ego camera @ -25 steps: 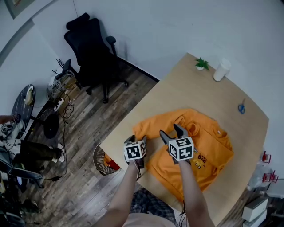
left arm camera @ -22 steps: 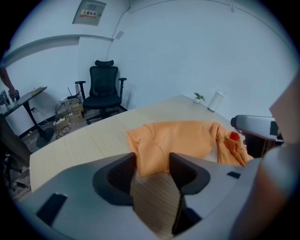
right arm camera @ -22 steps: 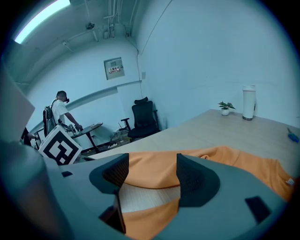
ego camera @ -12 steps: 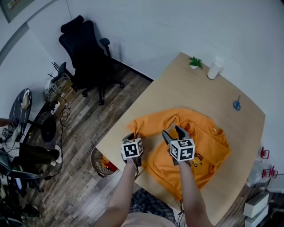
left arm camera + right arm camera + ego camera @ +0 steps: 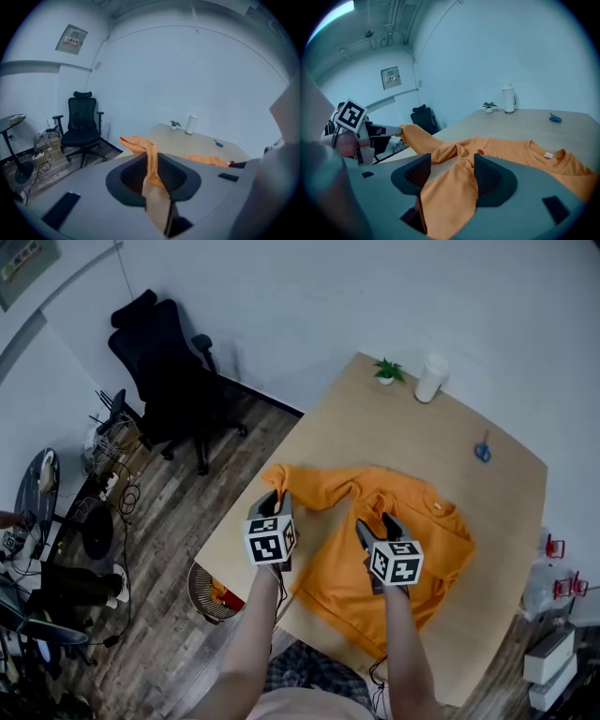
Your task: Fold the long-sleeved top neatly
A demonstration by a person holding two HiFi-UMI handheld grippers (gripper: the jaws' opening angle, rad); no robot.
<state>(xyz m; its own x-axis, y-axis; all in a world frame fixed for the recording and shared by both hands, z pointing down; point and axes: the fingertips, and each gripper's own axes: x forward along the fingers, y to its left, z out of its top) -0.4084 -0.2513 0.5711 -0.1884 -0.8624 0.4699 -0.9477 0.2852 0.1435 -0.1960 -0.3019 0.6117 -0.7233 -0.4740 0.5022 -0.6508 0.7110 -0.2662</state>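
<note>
Long-sleeved top (image 5: 403,540): my left gripper (image 5: 273,500) is closing, pinching the sleeve (image 5: 314,486) at nine o'clock. I'd carry it flat toward three; the right gripper (image 5: 375,523), half-wide, is closing over body cloth.

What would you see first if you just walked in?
The bright orange top spread on the wooden table. The left tool, jaws closing on a sleeve, holds it up at the table's left edge; the right tool, jaws closing with cloth between them, is over the top's middle.
</note>
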